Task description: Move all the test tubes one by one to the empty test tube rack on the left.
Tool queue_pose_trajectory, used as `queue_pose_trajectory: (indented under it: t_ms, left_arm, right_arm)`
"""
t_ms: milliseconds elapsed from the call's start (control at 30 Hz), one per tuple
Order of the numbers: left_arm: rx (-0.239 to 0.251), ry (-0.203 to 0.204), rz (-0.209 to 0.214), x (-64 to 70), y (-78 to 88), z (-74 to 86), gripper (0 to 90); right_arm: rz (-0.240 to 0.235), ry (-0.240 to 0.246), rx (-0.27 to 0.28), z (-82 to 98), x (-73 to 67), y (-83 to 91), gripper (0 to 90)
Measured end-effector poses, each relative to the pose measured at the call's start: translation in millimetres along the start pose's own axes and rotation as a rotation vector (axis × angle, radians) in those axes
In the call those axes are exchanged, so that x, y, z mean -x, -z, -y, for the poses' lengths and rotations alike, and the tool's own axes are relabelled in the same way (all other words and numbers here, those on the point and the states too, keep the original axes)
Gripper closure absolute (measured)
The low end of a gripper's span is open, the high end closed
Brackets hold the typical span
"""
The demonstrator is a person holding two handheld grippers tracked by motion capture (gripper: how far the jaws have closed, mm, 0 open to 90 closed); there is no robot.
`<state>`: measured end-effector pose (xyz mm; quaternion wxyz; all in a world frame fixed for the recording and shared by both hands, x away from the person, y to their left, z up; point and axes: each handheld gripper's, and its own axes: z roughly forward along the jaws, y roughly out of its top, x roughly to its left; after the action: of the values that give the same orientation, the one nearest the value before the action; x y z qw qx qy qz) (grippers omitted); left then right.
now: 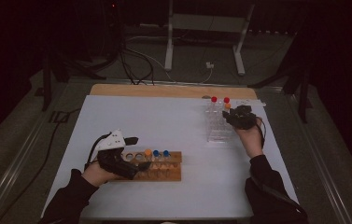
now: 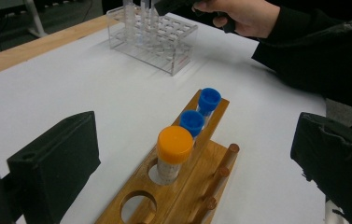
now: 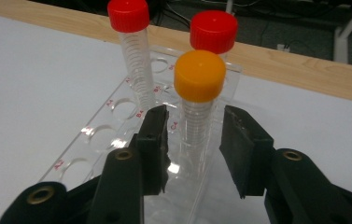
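A wooden rack (image 1: 173, 176) near the table's front holds an orange-capped tube (image 2: 175, 144) and two blue-capped tubes (image 2: 192, 122) in a row. My left gripper (image 1: 134, 157) is open wide, its jaws either side of the rack's left end, where the holes (image 2: 138, 207) are empty. At the back right, a clear plastic rack (image 3: 94, 135) holds two red-capped tubes (image 3: 128, 14) and an orange-capped tube (image 3: 200, 74). My right gripper (image 3: 193, 135) is open, with a jaw close on each side of that orange-capped tube, below its cap.
A white sheet (image 1: 164, 121) covers the table, with a bare wooden strip (image 1: 173, 90) along the far edge. Behind the table are cables (image 1: 136, 65) and a white desk frame (image 1: 201, 42) on the floor. The clear rack has many empty holes.
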<state>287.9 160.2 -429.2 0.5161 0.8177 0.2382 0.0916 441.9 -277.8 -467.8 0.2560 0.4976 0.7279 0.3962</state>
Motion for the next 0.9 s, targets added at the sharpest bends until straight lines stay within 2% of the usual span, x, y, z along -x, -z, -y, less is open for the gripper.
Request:
queue_pose_trajectory:
  t_ms: [200,333,600,900]
  left_arm:
    - [0.004,0.006,-0.002,-0.2,-0.3,-0.2,2.0]
    - [0.004,0.008,-0.008,-0.6,-0.3,0.1,2.0]
    - [0.003,0.011,-0.002,-0.7,0.9,-0.8,2.0]
    - [0.01,0.013,-0.003,-1.1,2.2,-1.6,2.0]
  right_arm:
    - [0.025,0.012,-0.013,-1.2,-2.9,-6.6,73.2]
    - [0.032,0.028,-0.019,-2.3,-5.1,-6.5,74.1]
    - [0.03,0.031,-0.007,-9.0,-5.0,2.5,74.4]
    - [0.026,0.025,0.027,-14.5,-3.7,12.6,74.4]
